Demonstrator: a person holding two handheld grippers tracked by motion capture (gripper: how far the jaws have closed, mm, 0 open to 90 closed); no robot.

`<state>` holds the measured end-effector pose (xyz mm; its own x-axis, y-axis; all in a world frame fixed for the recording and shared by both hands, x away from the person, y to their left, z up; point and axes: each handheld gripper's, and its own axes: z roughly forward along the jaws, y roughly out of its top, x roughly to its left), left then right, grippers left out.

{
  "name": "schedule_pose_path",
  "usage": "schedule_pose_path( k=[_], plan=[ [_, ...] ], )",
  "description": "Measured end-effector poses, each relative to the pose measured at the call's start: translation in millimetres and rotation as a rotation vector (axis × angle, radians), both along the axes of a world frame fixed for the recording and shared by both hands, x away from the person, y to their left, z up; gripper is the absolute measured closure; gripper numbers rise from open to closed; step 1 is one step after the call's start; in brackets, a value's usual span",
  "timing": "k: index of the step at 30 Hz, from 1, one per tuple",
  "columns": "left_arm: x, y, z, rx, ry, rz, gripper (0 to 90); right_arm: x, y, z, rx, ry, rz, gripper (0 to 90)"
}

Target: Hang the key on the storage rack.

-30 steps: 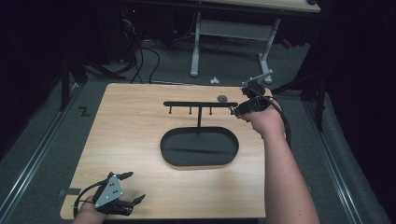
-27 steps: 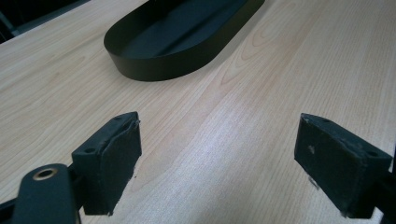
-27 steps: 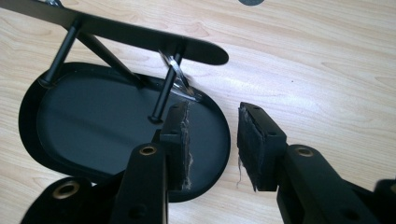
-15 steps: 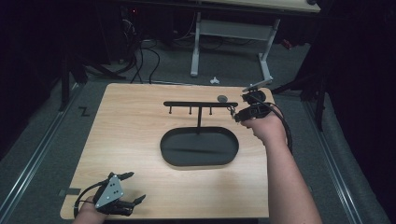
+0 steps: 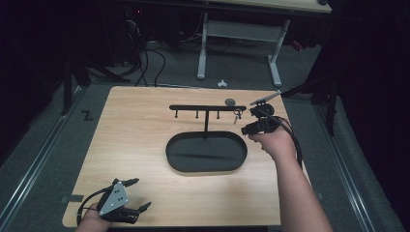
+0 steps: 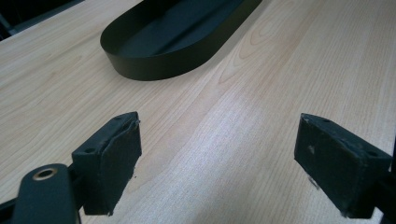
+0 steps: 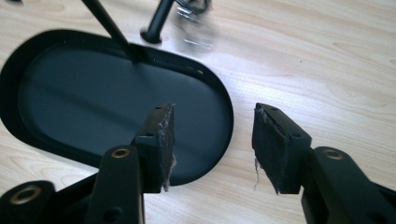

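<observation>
The table (image 5: 145,145) is evenly lit amid dark surroundings, while the hanging keys (image 7: 194,28) are motion-blurred.

Small grey disc (image 5: 230,102), possibly a coin, wooden table (image 5: 135,140)

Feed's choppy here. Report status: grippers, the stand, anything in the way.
Left gripper open, idle at the near edge. Right gripper jaws just opening, nothing between them. Keys hang on the stand over the tray. Path clear.

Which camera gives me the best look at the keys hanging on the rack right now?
The high view: the keys hang from the rack's right-end hook, small but sharp, just left of the right tongs. The right gripper view catches them blurred and cropped at its top edge. The left gripper view faces the tray.
</observation>
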<state>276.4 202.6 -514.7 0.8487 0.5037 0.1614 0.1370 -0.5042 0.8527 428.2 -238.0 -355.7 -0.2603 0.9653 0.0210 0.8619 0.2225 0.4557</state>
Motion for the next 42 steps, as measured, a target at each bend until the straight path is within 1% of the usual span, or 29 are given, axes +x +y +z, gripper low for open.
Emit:
schedule_pose_path(
  k=[5, 7, 13, 15, 17, 19, 20, 24, 27, 30, 34, 38, 42],
  plan=[
    [0.2, -0.2, -0.3, 0.0, -0.003, 0.0, 15.3, -7.2, -2.0, -11.4, -0.005, -0.014, -0.004, 42.1],
    [0.2, -0.4, -0.4, -0.002, 0.001, 0.001, 15.3, -10.7, -2.8, -15.6, 0.005, -0.02, -0.001, 40.7],
    [0.5, -1.2, -0.7, 0.0, 0.003, -0.002, 15.3, -21.2, -4.5, -27.2, 0.006, -0.037, 0.007, 36.0],
    [0.7, -1.6, -0.9, 0.004, 0.004, -0.004, 15.3, -24.3, -6.1, -32.1, 0.007, -0.044, 0.019, 33.3],
    [0.7, -2.0, -0.9, 0.006, 0.001, -0.006, 15.3, -27.9, -7.8, -37.9, -0.003, -0.059, 0.024, 29.9],
    [0.6, -2.1, -0.9, 0.006, 0.001, -0.006, 15.3, -32.1, -8.3, -45.9, -0.026, -0.085, 0.033, 26.4],
    [0.6, -2.1, -0.9, 0.006, 0.001, -0.006, 15.3, -34.6, -8.1, -50.0, -0.028, -0.087, 0.028, 23.9],
    [0.8, -1.8, -1.1, 0.004, 0.002, -0.005, 15.3, -45.1, -8.4, -66.3, -0.037, -0.118, 0.027, 22.4],
    [1.1, -2.0, -1.2, 0.005, 0.003, -0.005, 15.3, -54.6, -8.0, -78.6, -0.025, -0.137, 0.028, 22.4],
    [1.1, -2.5, -1.3, 0.005, 0.005, -0.005, 15.3, -66.3, -6.9, -89.5, -0.024, -0.161, 0.028, 22.2],
    [0.5, -3.7, -0.5, -0.003, 0.005, -0.008, 15.3, -84.3, -6.0, -102.0, 0.01, -0.201, 0.034, 22.1],
    [0.6, -4.7, -1.6, 0.008, 0.004, -0.009, 15.3, -100.3, -7.4, -115.3, 0.044, -0.23, 0.034, 22.8],
    [1.5, -3.9, -1.5, 0.002, 0.006, 0.0, 15.3, -115.7, -12.3, -128.3, 0.057, -0.277, 0.023, 22.7]
  ],
)
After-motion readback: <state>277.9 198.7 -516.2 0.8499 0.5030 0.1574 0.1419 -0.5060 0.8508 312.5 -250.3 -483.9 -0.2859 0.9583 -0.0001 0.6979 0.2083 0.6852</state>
